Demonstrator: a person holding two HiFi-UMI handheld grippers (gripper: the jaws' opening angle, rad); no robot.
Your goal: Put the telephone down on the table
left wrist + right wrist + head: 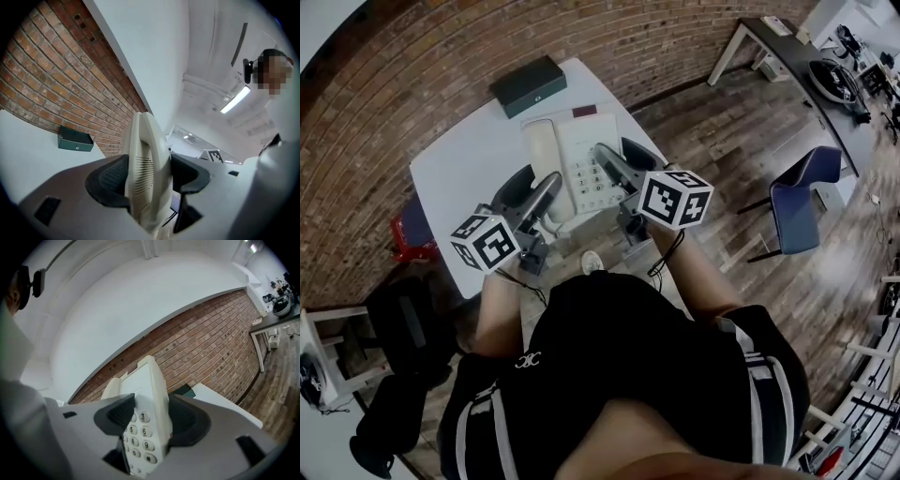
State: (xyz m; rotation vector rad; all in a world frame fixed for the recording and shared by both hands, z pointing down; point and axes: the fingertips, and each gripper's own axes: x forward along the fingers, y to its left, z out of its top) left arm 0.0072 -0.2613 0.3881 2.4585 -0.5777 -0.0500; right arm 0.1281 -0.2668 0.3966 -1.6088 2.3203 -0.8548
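Observation:
A cream desk telephone [578,161] with its handset on the left side and a keypad hangs over the white table [459,173], held by both grippers. My left gripper [546,201] is shut on the telephone's handset side [145,173], black pads pressed on both faces. My right gripper [615,169] is shut on the keypad side [145,427], its pads clamping the body edge. In the head view the telephone sits between the two marker cubes, near the table's front edge.
A dark green box [529,84] lies at the table's far side by the brick wall [412,66]. A blue chair [802,202] stands to the right on the wooden floor. A red object [408,239] and dark bags sit left of the table.

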